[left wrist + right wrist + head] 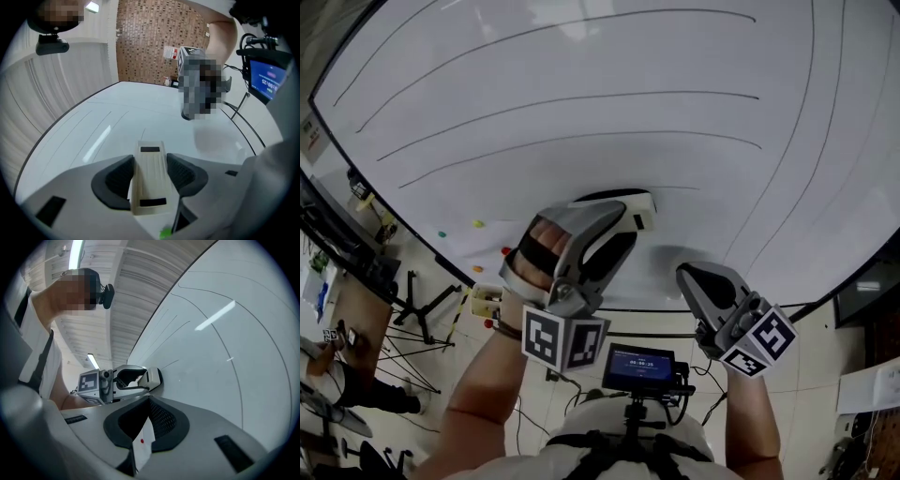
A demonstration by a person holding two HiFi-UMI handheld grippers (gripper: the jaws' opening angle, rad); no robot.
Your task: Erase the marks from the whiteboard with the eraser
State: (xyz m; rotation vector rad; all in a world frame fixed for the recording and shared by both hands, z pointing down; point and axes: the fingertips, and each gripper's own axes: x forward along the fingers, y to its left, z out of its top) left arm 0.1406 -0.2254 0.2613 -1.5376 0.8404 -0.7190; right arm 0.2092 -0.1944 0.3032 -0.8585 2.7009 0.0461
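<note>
Whiteboard (pixel 825 56): long pen lines (pixel 581 98) uncleared.
Left gripper (pixel 150 164): clamped on eraser (pixel 628 200), which I judge set against the board for wiping.
Right gripper (pixel 147 420): jaws together, empty, parked aside.

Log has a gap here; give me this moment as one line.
left hand-held gripper: shut on eraser | eraser: against whiteboard | right hand-held gripper: shut, empty | marks: several lines unerased
</note>
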